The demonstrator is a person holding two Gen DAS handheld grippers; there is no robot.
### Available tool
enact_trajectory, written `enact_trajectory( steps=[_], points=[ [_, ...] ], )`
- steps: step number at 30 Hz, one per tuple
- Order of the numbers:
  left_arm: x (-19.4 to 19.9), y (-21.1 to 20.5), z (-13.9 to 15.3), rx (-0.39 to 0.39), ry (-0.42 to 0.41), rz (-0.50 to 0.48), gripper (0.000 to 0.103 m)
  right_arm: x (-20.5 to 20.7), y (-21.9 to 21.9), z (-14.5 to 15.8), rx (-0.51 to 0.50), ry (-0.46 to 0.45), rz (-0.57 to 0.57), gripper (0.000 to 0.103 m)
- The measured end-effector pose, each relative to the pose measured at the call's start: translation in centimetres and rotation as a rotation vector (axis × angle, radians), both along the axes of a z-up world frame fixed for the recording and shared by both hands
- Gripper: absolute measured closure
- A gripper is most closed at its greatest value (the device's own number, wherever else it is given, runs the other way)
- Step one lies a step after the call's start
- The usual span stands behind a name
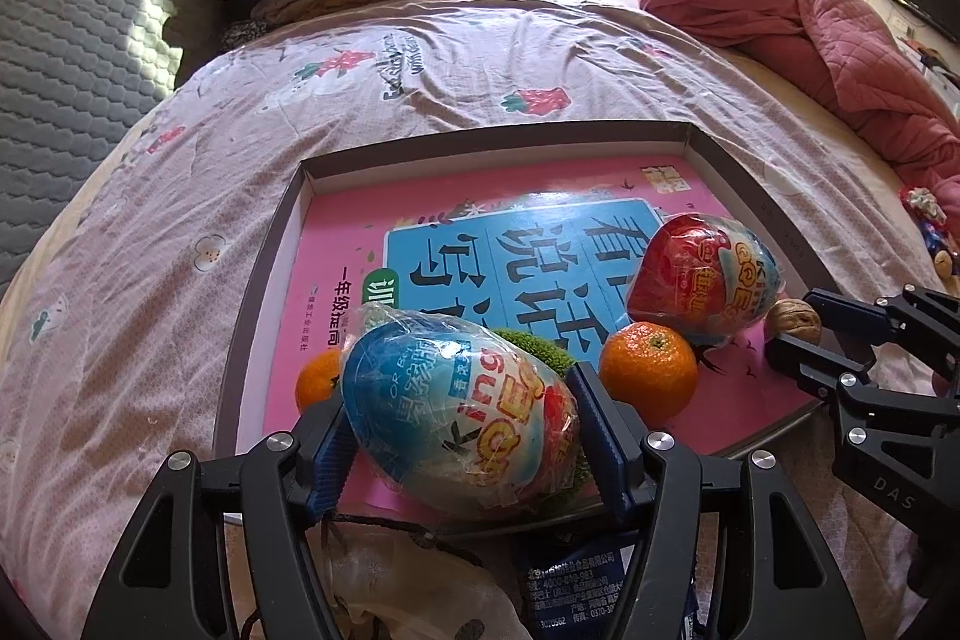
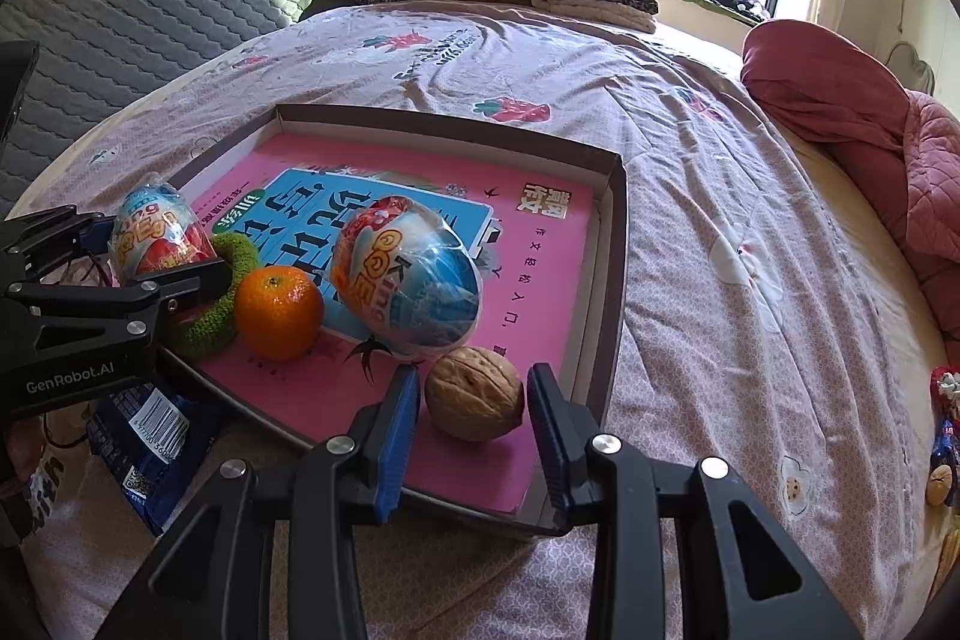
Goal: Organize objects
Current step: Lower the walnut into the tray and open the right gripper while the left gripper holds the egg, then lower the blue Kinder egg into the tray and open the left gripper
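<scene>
Your left claw [image 1: 462, 436] clasped the slick, light toy egg [image 1: 462, 412] across its middle; your right claw [image 2: 471, 400] straddled the hard walnut [image 2: 475, 393], not quite gripping.

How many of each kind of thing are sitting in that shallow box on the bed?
Wrapped toy eggs: 2, one between the left fingers, one lying free
Tangerines: 2, one in plain view, one half hidden behind the held egg
Walnut: 1
Green knitted piece: 1
Pink workbook lining the box: 1
Total: 7
</scene>
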State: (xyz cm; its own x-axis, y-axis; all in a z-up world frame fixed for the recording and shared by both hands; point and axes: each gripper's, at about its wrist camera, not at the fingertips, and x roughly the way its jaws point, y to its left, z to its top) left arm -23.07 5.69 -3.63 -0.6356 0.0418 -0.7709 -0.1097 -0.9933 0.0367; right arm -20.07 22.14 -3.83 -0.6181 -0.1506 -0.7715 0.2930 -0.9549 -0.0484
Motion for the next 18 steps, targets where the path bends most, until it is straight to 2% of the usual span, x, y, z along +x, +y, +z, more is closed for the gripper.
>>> enact_trajectory(
  steps=[10,18],
  points=[
    [0.0,-0.5,0.5,0.05,0.004,0.012,0.036,0.2,0.4,0.4,-0.013,0.004,-0.009,0.066],
    [0.0,-0.6,1.1,0.051,0.014,0.024,0.034,0.6,0.8,1.0,-0.027,0.016,-0.012,0.066]
  ],
)
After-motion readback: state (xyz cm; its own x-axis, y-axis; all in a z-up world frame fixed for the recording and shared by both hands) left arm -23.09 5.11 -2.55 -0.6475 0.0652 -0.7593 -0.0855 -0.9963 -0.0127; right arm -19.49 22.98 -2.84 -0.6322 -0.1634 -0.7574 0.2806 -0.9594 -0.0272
